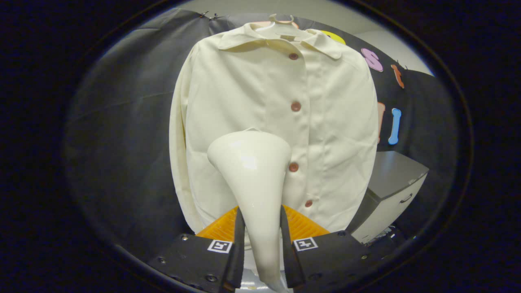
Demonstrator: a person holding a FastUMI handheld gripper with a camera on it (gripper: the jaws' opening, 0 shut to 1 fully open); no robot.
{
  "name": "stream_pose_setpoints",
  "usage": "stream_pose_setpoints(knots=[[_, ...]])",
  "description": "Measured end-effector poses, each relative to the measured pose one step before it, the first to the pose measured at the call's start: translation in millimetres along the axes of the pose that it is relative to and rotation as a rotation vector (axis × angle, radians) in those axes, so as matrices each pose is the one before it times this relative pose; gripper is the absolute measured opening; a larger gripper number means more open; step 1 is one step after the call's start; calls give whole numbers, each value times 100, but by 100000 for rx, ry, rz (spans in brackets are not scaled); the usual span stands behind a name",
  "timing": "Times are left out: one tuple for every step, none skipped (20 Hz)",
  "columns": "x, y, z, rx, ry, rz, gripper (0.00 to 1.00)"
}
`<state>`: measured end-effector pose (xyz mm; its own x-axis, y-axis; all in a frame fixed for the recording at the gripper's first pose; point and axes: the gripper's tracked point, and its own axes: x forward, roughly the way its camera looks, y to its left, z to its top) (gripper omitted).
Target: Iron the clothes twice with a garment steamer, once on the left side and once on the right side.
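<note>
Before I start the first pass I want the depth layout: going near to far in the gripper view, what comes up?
gripper fingers shut on the steamer handle → steamer head → cream shirt on its hanger → black booth wall.

A black cloth wall [122, 134] hangs across the back of the booth, creased in long folds and pinned at its top edge. Above it shows a pale plain wall [390, 44]. Low at one side stands a grey cabinet [390, 191] with a dark drawer handle [406, 198].
</note>
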<state>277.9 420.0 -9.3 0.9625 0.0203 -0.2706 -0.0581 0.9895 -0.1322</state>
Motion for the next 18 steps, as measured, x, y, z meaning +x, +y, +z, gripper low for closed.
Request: stream_pose_setpoints(knots=[[166,124,-1242,-78,1190,-27,40],[253,160,-1019,-610,726,13,40],[285,345,-1238,-956,1768,32,41],[296,141,-1127,-1135,1788,-913,41],[262,136,-1095,-1602,986,-320,41],[280,216,-1100,-351,1634,-74,41],[29,296,-1199,-71,1562,-196,41],[156,214,-927,216,876,-534,41],[328,54,-866,438,890,-582,41],[329,161,-965,271,1196,-356,41],[252,267,-1061,-244,1702,-113,41],[224,75,-1071,-516,2123,-343,41],[216,14,-1065,-543,1736,-400,41],[350,6,-793,104,896,-514,41],[278,102,-837,249,547,-376,41],[334,93,-893,100,728,-192,41],[277,-22,-1115,38,1918,-516,41],[353,16,-1095,13,1557,-175,41]])
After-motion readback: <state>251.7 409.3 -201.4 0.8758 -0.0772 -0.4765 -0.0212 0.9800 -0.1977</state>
